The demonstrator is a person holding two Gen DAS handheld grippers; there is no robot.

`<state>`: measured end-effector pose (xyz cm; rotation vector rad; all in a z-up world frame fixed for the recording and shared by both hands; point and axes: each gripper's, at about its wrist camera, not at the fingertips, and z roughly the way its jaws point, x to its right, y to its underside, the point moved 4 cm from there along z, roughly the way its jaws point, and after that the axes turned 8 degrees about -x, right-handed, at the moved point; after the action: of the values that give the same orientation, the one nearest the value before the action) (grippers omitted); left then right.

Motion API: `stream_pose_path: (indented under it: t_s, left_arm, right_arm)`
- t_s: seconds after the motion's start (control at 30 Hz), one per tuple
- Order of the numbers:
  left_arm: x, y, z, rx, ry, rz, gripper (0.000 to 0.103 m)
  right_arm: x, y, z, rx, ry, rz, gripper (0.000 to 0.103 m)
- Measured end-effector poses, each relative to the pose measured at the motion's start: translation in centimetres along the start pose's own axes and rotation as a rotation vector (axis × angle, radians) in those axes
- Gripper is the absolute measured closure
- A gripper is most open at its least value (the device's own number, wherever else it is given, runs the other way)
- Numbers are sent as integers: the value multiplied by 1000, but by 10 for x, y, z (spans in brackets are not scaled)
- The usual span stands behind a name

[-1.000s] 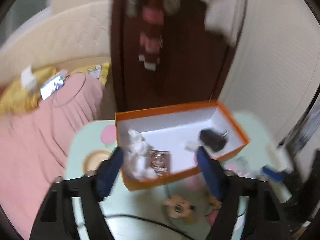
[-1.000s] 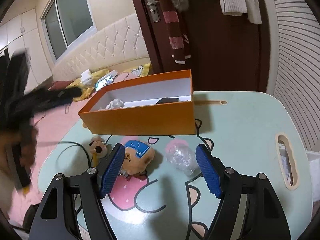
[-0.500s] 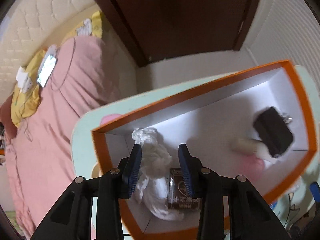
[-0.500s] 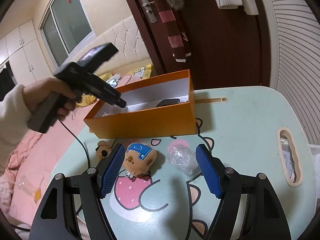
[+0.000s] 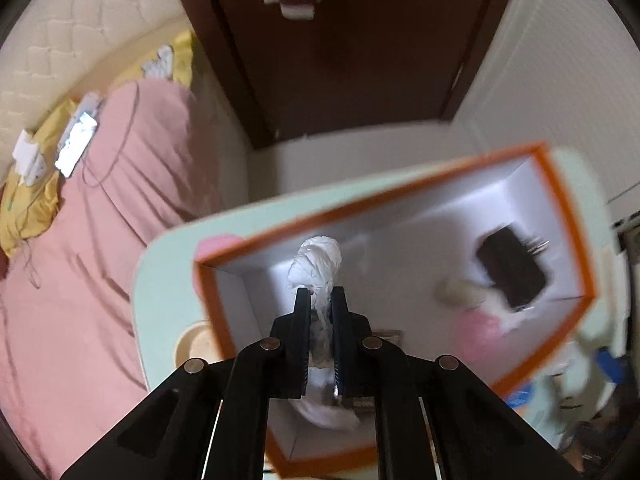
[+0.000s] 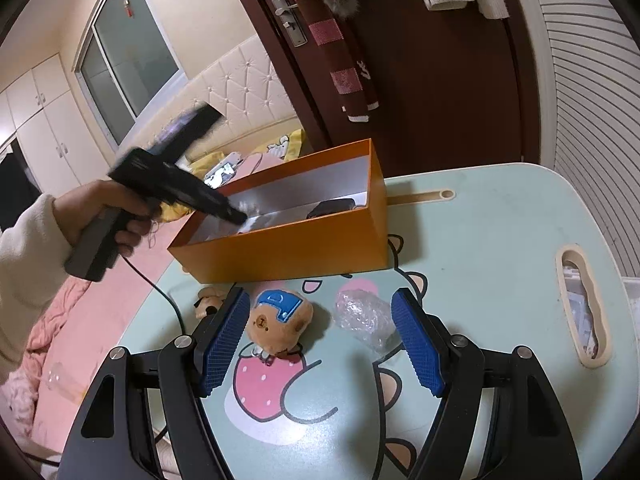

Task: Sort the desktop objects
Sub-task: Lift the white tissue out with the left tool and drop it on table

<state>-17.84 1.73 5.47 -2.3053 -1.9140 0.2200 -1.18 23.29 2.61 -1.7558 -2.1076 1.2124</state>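
Observation:
An orange box (image 5: 360,208) with a white inside stands on the pale green table (image 6: 480,240). My left gripper (image 5: 320,308) reaches down into its left end, shut on a white crumpled tissue (image 5: 316,264). A black charger (image 5: 512,276) and a pink item (image 5: 480,328) lie at the box's right end. In the right wrist view the left gripper (image 6: 236,216) dips into the orange box (image 6: 296,248), held by a hand (image 6: 120,216). My right gripper (image 6: 320,340) hangs open over a brown bear plush (image 6: 280,318) and a ball of clear plastic wrap (image 6: 362,316).
A smaller plush (image 6: 208,300) and a black cable (image 6: 168,300) lie at the table's left edge. The table has a handle slot (image 6: 584,308) at the right. A pink bed (image 5: 100,240) sits left of the table, a dark door (image 6: 420,80) behind it.
My left gripper has dropped into the box and gone from open to shut on the white tissue. The right gripper has barely moved and stays open.

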Motion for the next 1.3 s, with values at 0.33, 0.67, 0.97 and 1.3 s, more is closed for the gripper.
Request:
stream_pose_path:
  t_s: [0.33, 0.67, 0.97, 1.3]
  left_arm:
    - [8, 30, -130, 274, 117, 21, 94]
    - [10, 91, -89, 242, 225, -27, 92]
    - [-2, 156, -16, 261, 268, -170, 91]
    - [-9, 187, -6, 516, 268, -221, 20]
  right_arm:
    - [1, 2, 3, -12, -7, 7, 29]
    - [-3, 3, 3, -11, -1, -9, 29]
    - [-4, 5, 8, -24, 19, -24, 29]
    - [-9, 10, 20, -77, 30, -50, 29]
